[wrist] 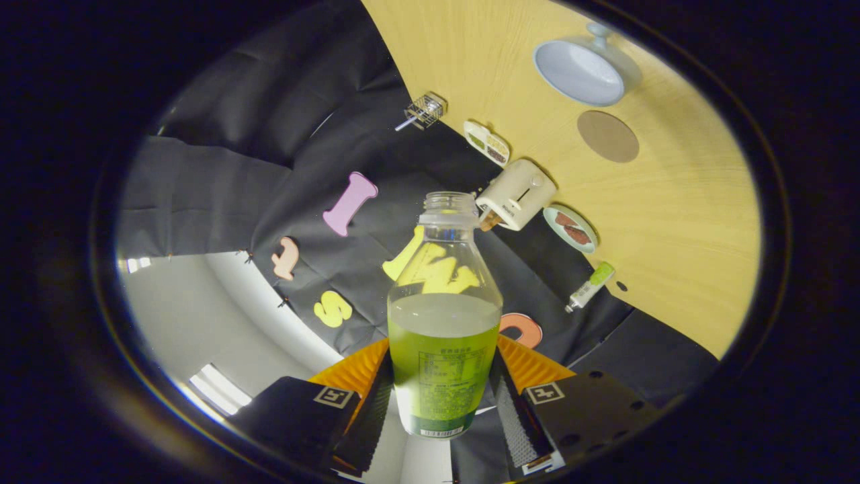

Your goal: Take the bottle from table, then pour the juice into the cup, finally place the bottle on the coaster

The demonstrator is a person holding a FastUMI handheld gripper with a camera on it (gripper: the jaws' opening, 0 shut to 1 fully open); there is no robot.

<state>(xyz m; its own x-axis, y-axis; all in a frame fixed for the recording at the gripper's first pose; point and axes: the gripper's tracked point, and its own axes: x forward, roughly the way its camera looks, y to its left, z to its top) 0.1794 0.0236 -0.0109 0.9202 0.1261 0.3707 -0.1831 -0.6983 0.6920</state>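
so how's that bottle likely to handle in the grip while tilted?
The bottle, clamped between both fingers, looks like clear rigid plastic, so probably stiff but smooth and somewhat slippery. It is roughly half full of green juice, so likely moderately heavy, with weight shifting as it tilts. No cap shows, so it may spill.

The bottle (443, 323) is clear with green juice and a green label; the gripper (440, 410) holds it with both fingers. The cup (581, 70) is pale blue, the coaster (608, 136) brown, the table (678, 215) light wood grain, the toaster (516, 193) cream
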